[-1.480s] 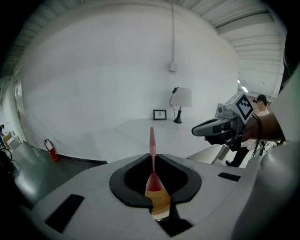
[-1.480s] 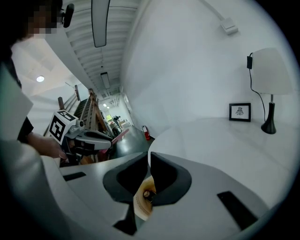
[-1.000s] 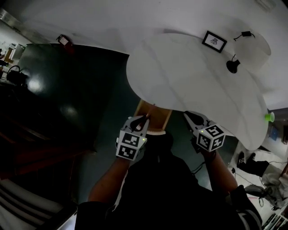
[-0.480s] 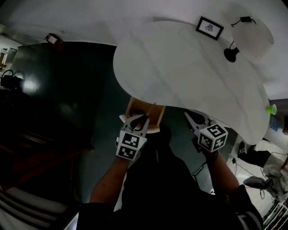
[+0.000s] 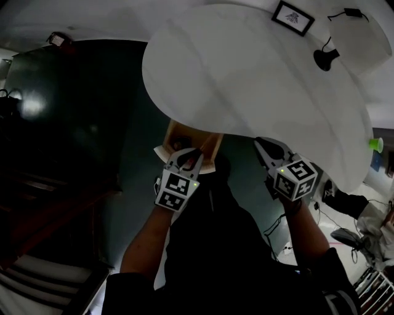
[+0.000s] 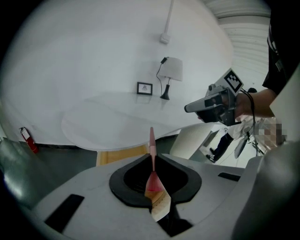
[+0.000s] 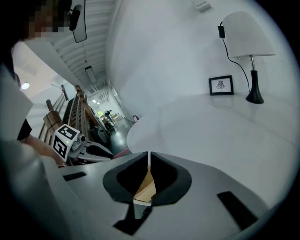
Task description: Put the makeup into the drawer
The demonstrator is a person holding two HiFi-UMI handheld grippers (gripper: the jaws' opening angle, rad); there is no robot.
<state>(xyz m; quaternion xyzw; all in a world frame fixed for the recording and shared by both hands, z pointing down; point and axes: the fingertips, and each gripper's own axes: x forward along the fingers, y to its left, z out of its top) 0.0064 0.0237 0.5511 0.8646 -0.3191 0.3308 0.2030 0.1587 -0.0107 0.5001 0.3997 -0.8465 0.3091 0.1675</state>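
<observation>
My left gripper (image 5: 188, 157) hangs over the front edge of an open wooden drawer (image 5: 182, 135) under a round white table (image 5: 258, 92). It is shut on a thin pink makeup stick (image 6: 151, 143), which sticks out past the closed jaw tips of the left gripper (image 6: 152, 158) toward the drawer (image 6: 121, 155). My right gripper (image 5: 263, 147) is off to the right of the drawer, below the table's edge, shut with nothing held. In the right gripper view, the jaws of the right gripper (image 7: 148, 159) meet over pale wood.
On the table's far side stand a small framed picture (image 5: 293, 17) and a lamp (image 6: 171, 70) with a black base (image 5: 325, 58). A green cup (image 5: 375, 144) sits at the right. A red fire extinguisher (image 6: 28, 139) stands by the wall on the left. The person's dark torso fills the lower part of the head view.
Both grippers have sunk lower while the view shifted. My left gripper with the pink stick has come closer to the drawer's front. The right gripper has stayed shut.
</observation>
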